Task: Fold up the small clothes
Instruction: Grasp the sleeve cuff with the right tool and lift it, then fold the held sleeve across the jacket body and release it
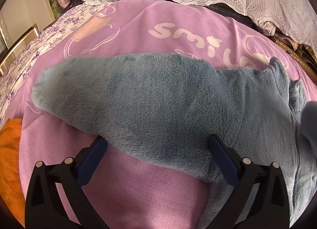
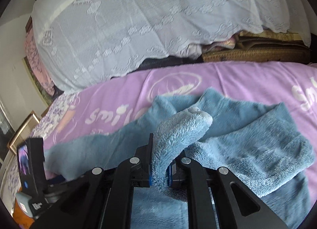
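The blue fleece garment [image 1: 168, 106] lies spread across the middle of the pink blanket [image 1: 138, 23], 1 sleeve stretched out flat toward the blanket's left side and its zipped front running down near the right. In the right wrist view another sleeve [image 2: 178, 134] of the same garment rises off the blanket, bent over in an arch, and the right gripper [image 2: 159, 175] is clamped tight on it, the fleece bunched between the 2 pads. The left gripper [image 1: 158, 149] hangs just above the flat sleeve with its jaws wide apart, 1 finger [image 1: 93, 161] over bare blanket and the other over the fleece; nothing is pinched between them. The blanket carries pale "smile" lettering and oval drawings. Along its far edge a white lace cover [image 2: 138, 21] is draped over a tall pile, with folded bedding [image 2: 257, 48] showing beneath its hem. A floral sheet [image 1: 25, 54] borders the blanket's left edge, and an orange cloth [image 1: 9, 149] sits at its near left corner, clear of the garment.
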A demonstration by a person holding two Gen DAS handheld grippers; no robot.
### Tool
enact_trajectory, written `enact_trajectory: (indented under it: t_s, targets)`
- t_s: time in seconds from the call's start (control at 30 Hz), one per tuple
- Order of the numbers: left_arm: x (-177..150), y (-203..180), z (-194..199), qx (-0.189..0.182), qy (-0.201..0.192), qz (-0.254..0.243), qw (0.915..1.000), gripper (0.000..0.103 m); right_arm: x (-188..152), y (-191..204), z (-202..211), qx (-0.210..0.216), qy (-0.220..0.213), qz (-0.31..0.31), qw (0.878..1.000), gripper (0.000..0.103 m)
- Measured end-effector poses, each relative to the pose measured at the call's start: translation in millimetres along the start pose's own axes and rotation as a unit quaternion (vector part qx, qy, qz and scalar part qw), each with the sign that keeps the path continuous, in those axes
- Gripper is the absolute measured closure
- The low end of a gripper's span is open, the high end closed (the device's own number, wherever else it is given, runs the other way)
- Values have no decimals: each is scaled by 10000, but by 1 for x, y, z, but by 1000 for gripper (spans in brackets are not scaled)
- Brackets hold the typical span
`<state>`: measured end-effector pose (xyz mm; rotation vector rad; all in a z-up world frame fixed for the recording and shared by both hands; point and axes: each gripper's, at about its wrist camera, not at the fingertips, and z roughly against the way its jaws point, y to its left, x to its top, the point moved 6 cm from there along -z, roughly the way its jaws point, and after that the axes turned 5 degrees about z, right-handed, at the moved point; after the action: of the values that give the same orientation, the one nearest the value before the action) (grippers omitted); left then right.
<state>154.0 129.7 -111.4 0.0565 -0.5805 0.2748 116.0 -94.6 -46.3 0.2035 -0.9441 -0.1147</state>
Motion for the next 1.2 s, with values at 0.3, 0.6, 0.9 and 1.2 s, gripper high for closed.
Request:
enact_trajectory:
  t_s: [0.3,0.6,0.9,1.2]
  targets:
    - [3,7,-1,-52,35,129,9999,4,-41,46,-30,229,892,1044,9903,36]
    - [4,11,2,-136,118,200,9996,4,-30,21,28,269,315,866,9954,40]
    - [-7,-28,52,-2645,660,-83,9621,5,-41,-18,37,147,424,494,9978,62]
    - [-39,-88,61,-3712,1252,-661,9177,21,-39,-84,102,-39,-349,86,9993,43]
